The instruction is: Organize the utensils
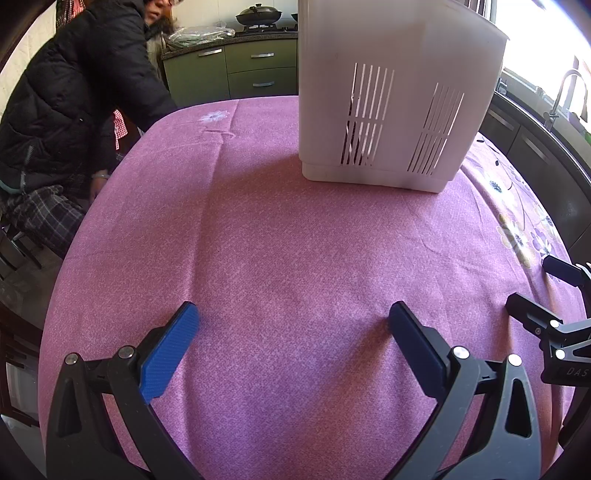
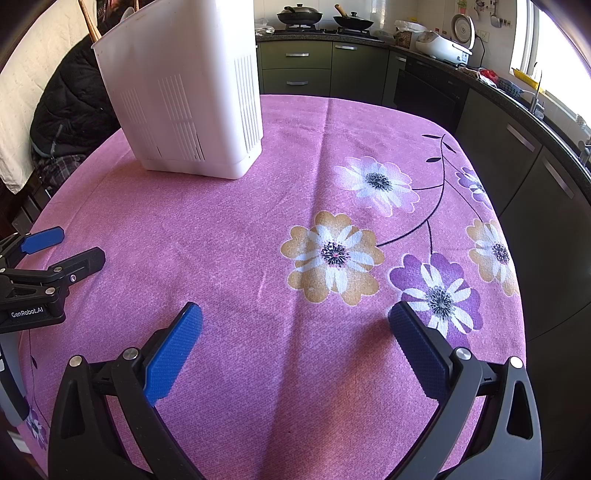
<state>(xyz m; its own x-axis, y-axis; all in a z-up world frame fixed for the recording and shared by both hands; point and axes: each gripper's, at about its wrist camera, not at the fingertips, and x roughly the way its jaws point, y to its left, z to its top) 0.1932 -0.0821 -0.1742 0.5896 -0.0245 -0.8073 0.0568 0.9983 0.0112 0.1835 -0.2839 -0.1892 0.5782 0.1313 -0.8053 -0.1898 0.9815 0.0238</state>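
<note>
White slotted utensil holder stands upright, wooden sticks inside; both tools spread apart, empty.

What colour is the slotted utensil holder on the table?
White, seen best in the right wrist view: utensil holder.

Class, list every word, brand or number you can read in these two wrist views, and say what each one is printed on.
"GenRobot.AI": white print on the black body of the left gripper, seen in the right wrist view.
"DAS": partial lettering, cut off by the frame edge, on the body of the right gripper, seen in the left wrist view.
The white utensil holder and pink tablecloth carry no text.
</note>
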